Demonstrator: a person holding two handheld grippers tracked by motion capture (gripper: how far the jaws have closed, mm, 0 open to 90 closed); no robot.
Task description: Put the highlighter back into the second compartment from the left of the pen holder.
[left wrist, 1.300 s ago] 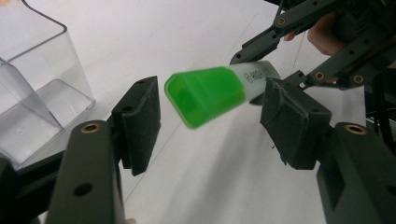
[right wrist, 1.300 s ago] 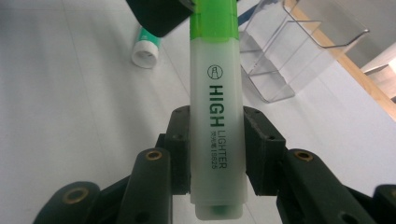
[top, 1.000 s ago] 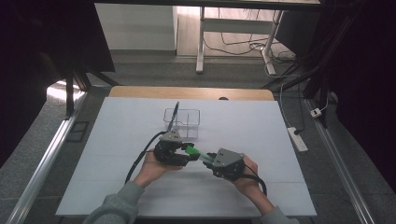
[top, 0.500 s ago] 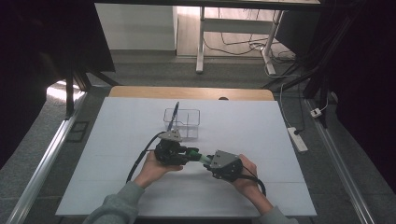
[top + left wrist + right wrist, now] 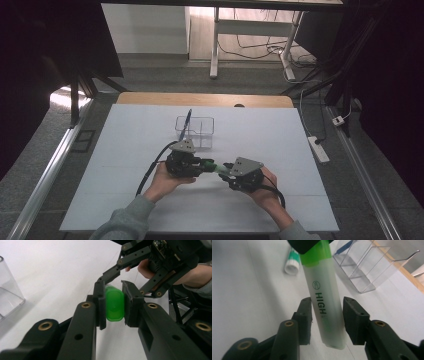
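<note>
At the lower centre of the high view, a green highlighter [image 5: 216,167] is held above the worktop [image 5: 300,150] between both grippers. The left gripper [image 5: 112,305], just closed, clamps the green cap; the right gripper [image 5: 325,322], just opening, flanks the barrel loosely. Uncapping or a handover appears under way; the clear organizer [image 5: 197,131] awaits it.

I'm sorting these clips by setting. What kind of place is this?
Probably a lab or office work area: a white-topped table, cables on the floor beneath a desk, and a power strip.
</note>
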